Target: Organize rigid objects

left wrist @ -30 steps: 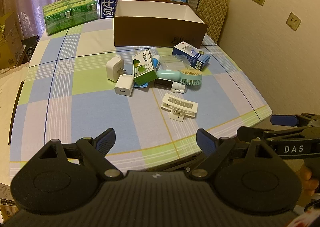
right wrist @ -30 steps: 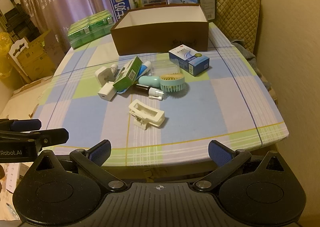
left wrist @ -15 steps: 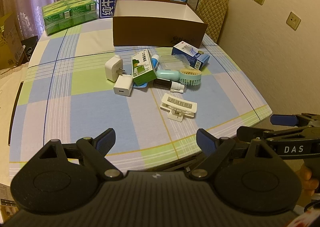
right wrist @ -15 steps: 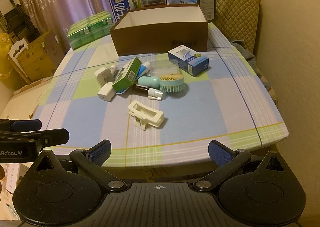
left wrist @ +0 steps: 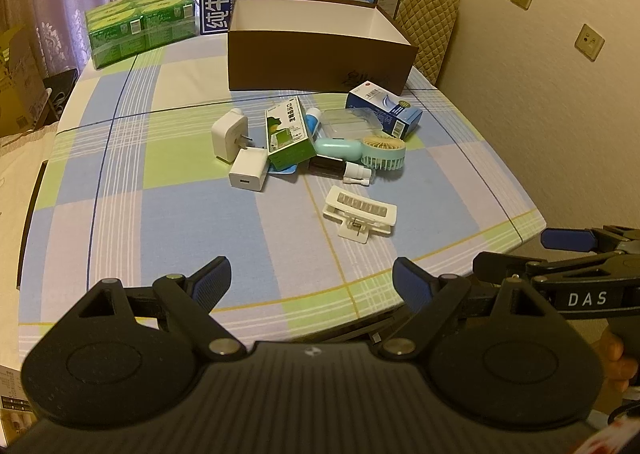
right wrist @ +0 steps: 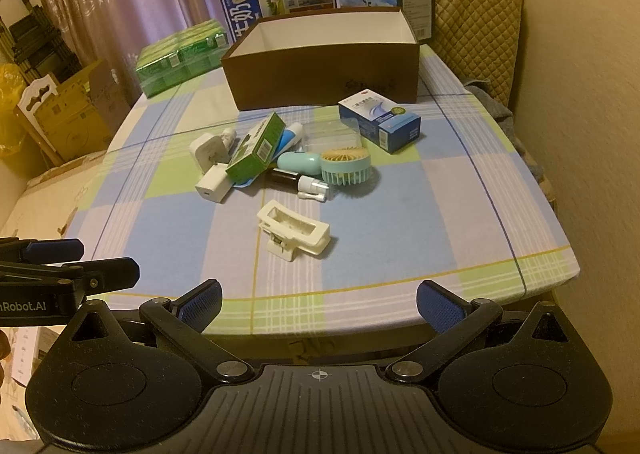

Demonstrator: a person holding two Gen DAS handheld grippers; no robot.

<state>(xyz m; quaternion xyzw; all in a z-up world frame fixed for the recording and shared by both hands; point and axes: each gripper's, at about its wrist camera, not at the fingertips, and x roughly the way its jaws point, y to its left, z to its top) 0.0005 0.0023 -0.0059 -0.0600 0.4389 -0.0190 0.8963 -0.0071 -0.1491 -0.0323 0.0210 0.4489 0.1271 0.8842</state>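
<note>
- Hovering at the lower frame edge, near the table [left wrist: 120,222] border: left claw [left wrist: 312,278] and right claw [right wrist: 319,300], both wide, holding nothing.
- Lying at frame centre: white clip [left wrist: 362,214], just below the small-item pile.
- Standing above, upper centre: brown box [left wrist: 320,54].

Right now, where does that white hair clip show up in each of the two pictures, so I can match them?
Left wrist view: the hair clip lies right of centre, nearest thing in the pile.
Right wrist view: the hair clip lies just left of centre, again nearest the camera.
Shared landmark: the brown box stands behind the pile in both.
</note>
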